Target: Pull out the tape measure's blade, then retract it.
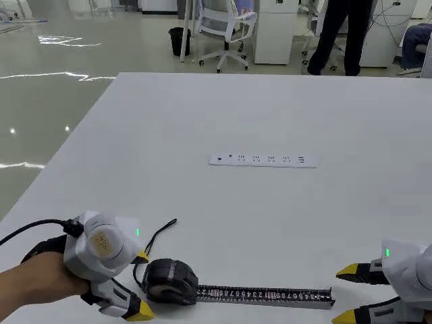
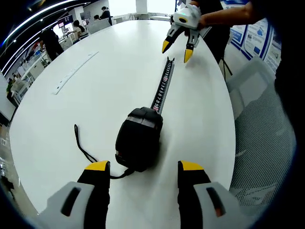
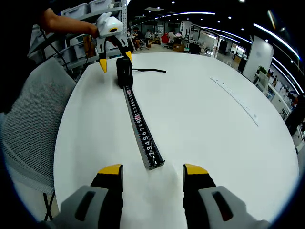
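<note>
**Jaws open at both ends of a drawn blade**

Jaws of the left gripper [image 1: 142, 284] stand apart and hold nothing in the head view. The case [image 1: 170, 281] sits on the table [image 1: 270, 216] just ahead of their tips. From the case the blade [image 1: 266, 295] runs toward the right gripper [image 1: 345, 294]. Its jaws also stand apart and empty, and the blade's end stops just short of them.

In the left gripper view the case lies just ahead, in line with the gap between the jaws, touching neither. The strap [image 2: 82, 147] trails off beside it.

In the right gripper view the blade's end lies just ahead of the jaws, apart from both.

The pull-out looks done, with the blade well out of the case. Retracting it is what is left.
</note>
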